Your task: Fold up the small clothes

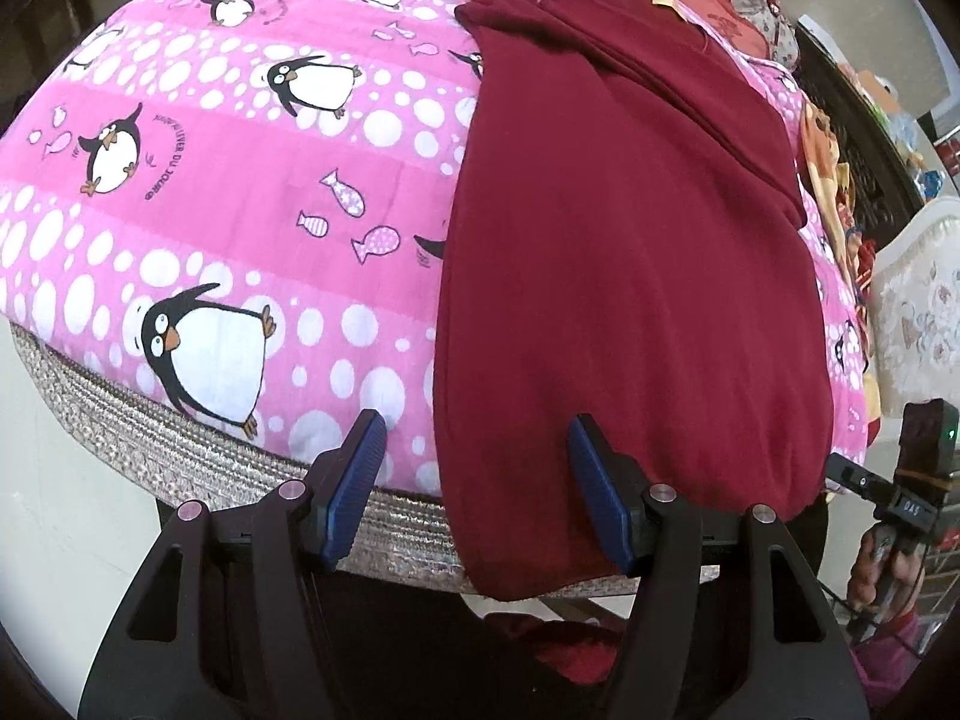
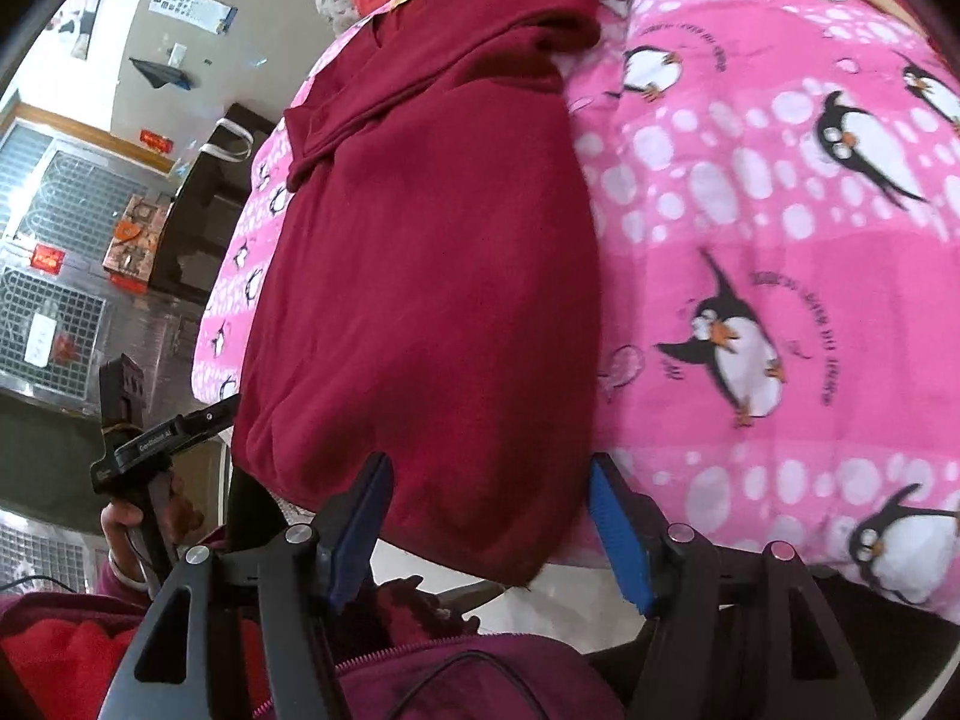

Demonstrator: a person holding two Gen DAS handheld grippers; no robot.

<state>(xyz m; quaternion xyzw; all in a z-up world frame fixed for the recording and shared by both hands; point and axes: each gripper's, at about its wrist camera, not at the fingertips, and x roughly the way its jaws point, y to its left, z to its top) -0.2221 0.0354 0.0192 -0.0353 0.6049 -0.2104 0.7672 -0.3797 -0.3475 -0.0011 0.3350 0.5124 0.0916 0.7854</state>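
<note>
Hanging over the pink penguin-print blanket (image 1: 240, 192) edge at lower centre, the folded maroon fleece garment (image 1: 630, 252) hem is approached by left gripper (image 1: 474, 480) and right gripper (image 2: 492, 516), both spread, nothing pinched.

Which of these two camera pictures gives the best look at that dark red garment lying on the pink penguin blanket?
The left wrist view: the dark red fleece garment runs full length, from its hem hanging over the bed edge to the folded part at the far end. The right wrist view shows it sharply too, but more bunched, its top cut off.
</note>
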